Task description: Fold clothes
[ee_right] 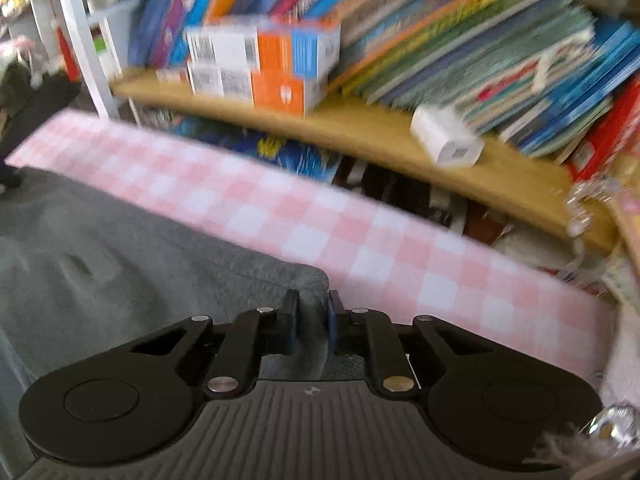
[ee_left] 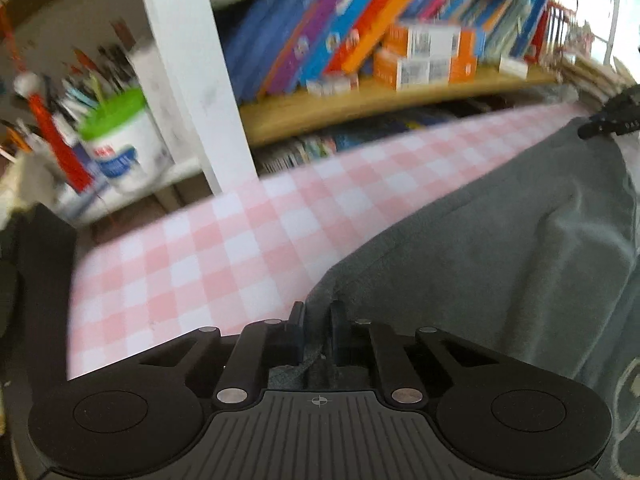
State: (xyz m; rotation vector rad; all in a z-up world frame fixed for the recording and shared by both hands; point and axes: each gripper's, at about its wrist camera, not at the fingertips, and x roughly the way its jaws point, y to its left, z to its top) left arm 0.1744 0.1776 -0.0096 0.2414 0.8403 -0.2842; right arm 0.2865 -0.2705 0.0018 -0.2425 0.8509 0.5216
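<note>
Jaws of both the left gripper (ee_left: 316, 312) and right gripper (ee_right: 313, 300) pinch corners of a grey garment (ee_left: 500, 232) spread over the pink-checked bench (ee_left: 224, 248), facing a bookshelf (ee_right: 360, 128).

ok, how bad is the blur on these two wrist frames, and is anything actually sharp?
Left wrist: the bookshelf and checked tablecloth are smeared by motion; the left gripper and the grey garment it pinches stay crisp. Right wrist: same pattern, books streaked, the right gripper sharp. Fisheye bends the shelf edge in both.
</note>
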